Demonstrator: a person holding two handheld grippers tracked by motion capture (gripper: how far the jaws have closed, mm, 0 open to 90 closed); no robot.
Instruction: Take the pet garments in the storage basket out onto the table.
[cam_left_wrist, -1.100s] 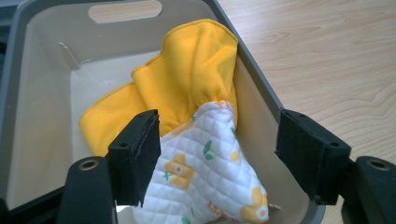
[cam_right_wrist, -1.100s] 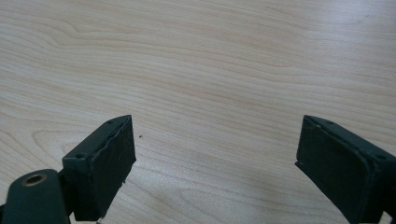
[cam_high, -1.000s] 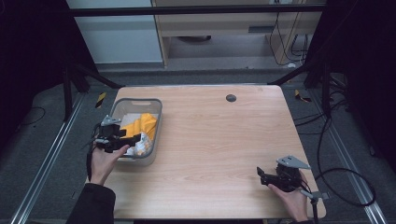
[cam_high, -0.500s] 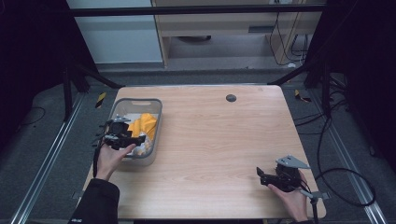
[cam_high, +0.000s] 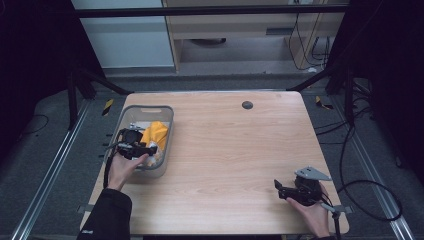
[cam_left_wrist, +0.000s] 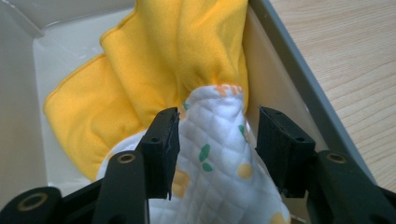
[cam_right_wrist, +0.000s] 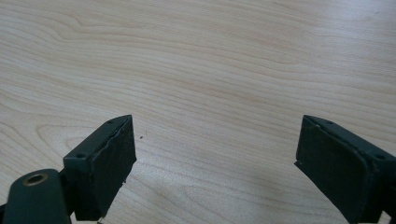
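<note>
Wooden table (cam_high: 225, 150), dark grey floor (cam_high: 45, 165)

Left gripper (cam_high: 150, 148), held in the left hand (cam_high: 122, 167), reaches into the bin (cam_high: 165, 112) at the table's left; its jaws have just been closing, a quilted cloth (cam_left_wrist: 219, 154) between them. Right gripper (cam_high: 278, 186) rests well apart from the bin, jaws wide.

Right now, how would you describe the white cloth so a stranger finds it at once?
Look at the grey bin on the wooden table's left side. Inside, beside a plain yellow cloth, lies the white cloth: quilted, with yellow and green spots.
</note>
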